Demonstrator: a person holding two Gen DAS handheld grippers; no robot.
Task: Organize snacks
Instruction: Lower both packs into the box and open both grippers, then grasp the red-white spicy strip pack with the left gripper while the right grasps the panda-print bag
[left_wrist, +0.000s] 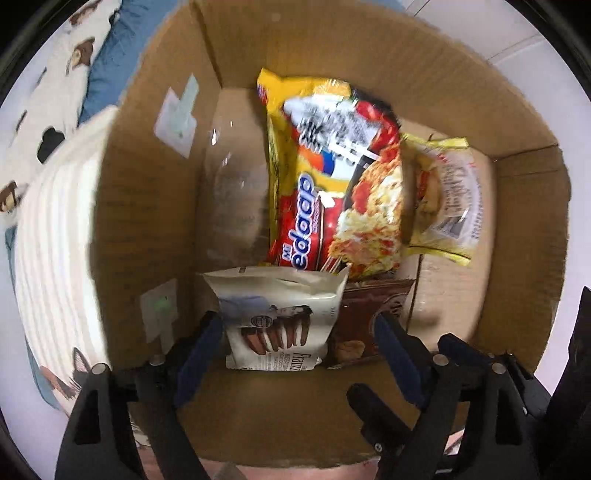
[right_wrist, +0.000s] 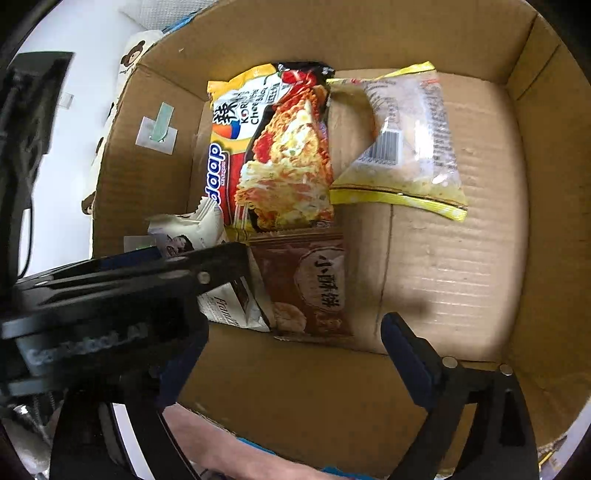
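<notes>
Hanging over the cardboard box (left_wrist: 147, 206), both claws are released: left claw (left_wrist: 295, 339) around the white wafer packet (left_wrist: 280, 317), right claw (right_wrist: 291, 354) empty.

White floor (left_wrist: 517, 40), bear-print bedding (left_wrist: 55, 74), perhaps blue fabric (left_wrist: 110, 62) alongside.

You read these marks:
- Red-and-yellow plastic noodle packet (right_wrist: 273, 155): "daap" in blue letters, partly cut off, plus "Chee" and a large Chinese character.
- White biscuit pouch (left_wrist: 280, 317): "Franz", cut off.
- Brown snack packet (right_wrist: 314, 288): Chinese characters.
- Clear yellow-edged packet (right_wrist: 402, 147): a barcode; print too blurred.
</notes>
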